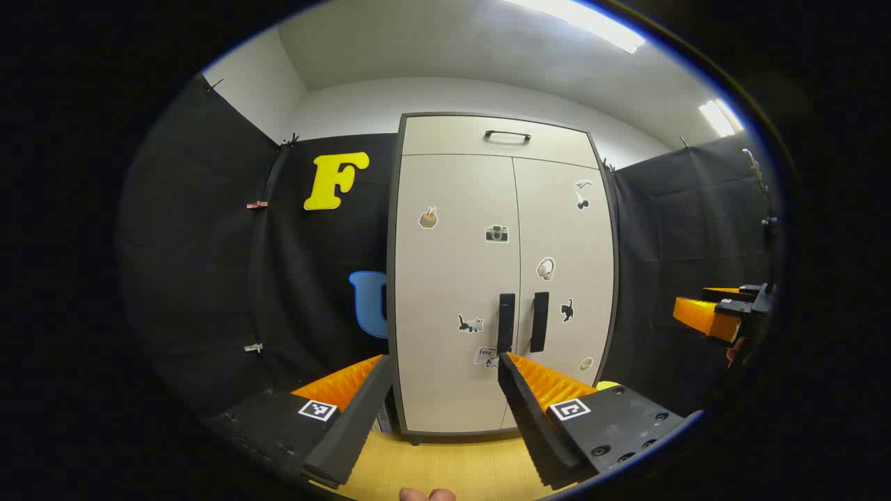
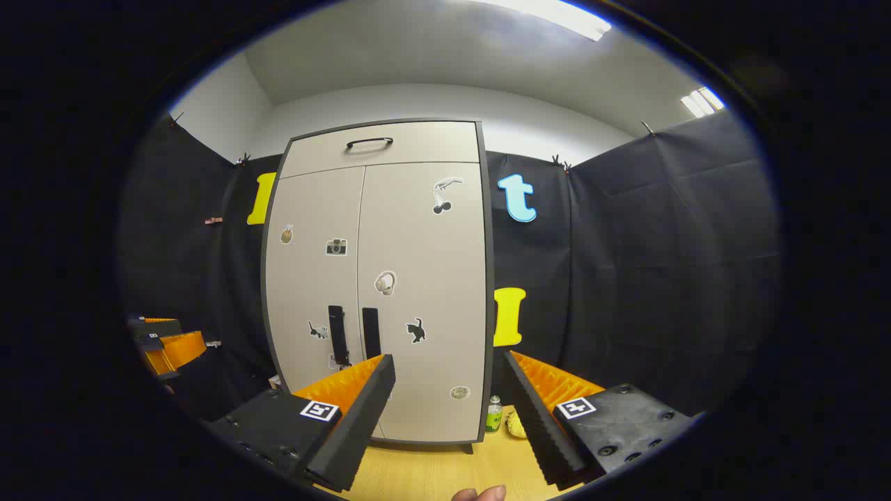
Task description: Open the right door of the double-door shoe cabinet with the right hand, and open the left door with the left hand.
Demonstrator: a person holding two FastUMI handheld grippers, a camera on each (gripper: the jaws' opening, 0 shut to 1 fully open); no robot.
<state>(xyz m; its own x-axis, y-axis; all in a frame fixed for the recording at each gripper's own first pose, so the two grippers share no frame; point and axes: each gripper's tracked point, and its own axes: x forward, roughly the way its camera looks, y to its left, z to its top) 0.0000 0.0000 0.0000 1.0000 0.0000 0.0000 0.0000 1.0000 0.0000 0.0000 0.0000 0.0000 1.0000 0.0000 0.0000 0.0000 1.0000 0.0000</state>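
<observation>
A tall beige shoe cabinet (image 1: 456, 390) with a dark frame stands ahead, both doors shut. Its left door (image 1: 445, 278) and right door (image 1: 571, 250) carry small stickers. Two dark vertical handles sit side by side at the middle seam: the left handle (image 1: 506, 322) and the right handle (image 1: 539, 321). My left gripper (image 1: 444, 362) is open, some way short of the cabinet, with nothing between its fingers. In the right gripper view the doors (image 2: 418, 236) and handles (image 2: 371, 332) face my right gripper (image 2: 449, 358), which is open, empty and also held back.
A top drawer with a curved handle (image 1: 507, 135) sits above the doors. A small green bottle (image 2: 493, 414) and a yellow object (image 2: 515, 423) stand on the wooden floor (image 2: 418, 473) by the cabinet's right foot. Black cloth walls close in both sides.
</observation>
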